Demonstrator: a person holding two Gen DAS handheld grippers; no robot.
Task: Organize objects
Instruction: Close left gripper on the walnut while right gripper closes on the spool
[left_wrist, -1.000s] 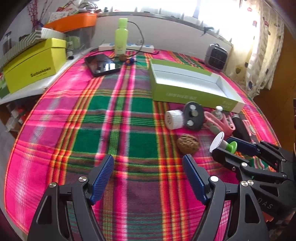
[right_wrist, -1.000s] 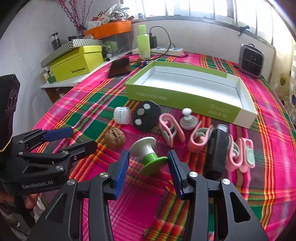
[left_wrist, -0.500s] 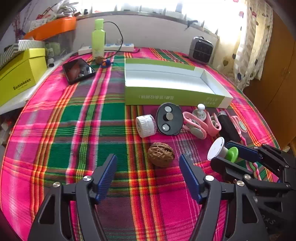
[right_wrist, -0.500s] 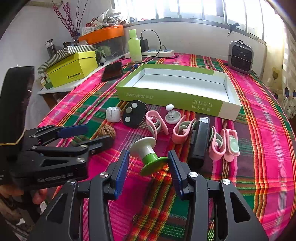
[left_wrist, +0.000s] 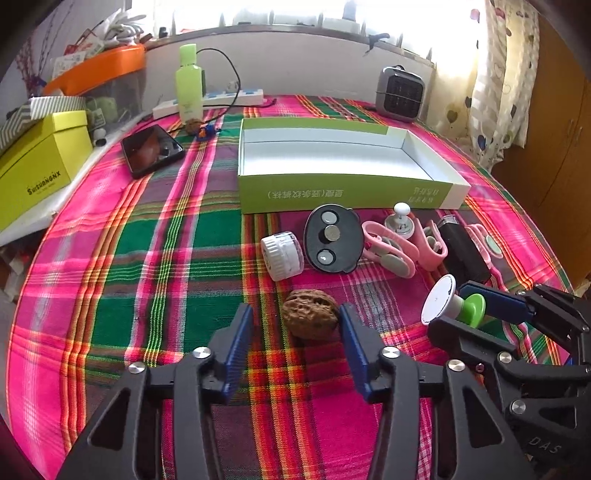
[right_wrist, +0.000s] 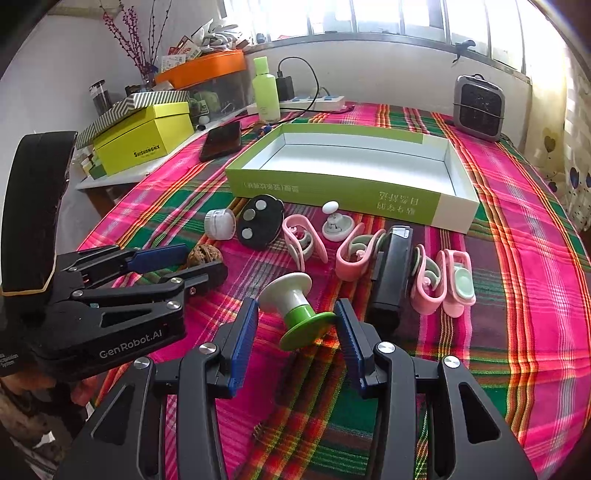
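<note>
— Blue-padded left gripper (left_wrist: 295, 332): what's it doing?
— Its jaws have just been closing around the walnut (left_wrist: 311, 318) on the plaid cloth (left_wrist: 147, 258); the right pad is at the shell, a gap shows on the left, so no clamp yet.
— And the right gripper (right_wrist: 295, 325)?
— Clamped on the green-and-white knob (right_wrist: 295, 306), lifted and tilted between its pads.
— Where's the box?
— The green tray (right_wrist: 332, 181) sits open beyond the row of pink clips (right_wrist: 303, 240), the black case (right_wrist: 391, 273) and the white cap (right_wrist: 219, 223)
</note>
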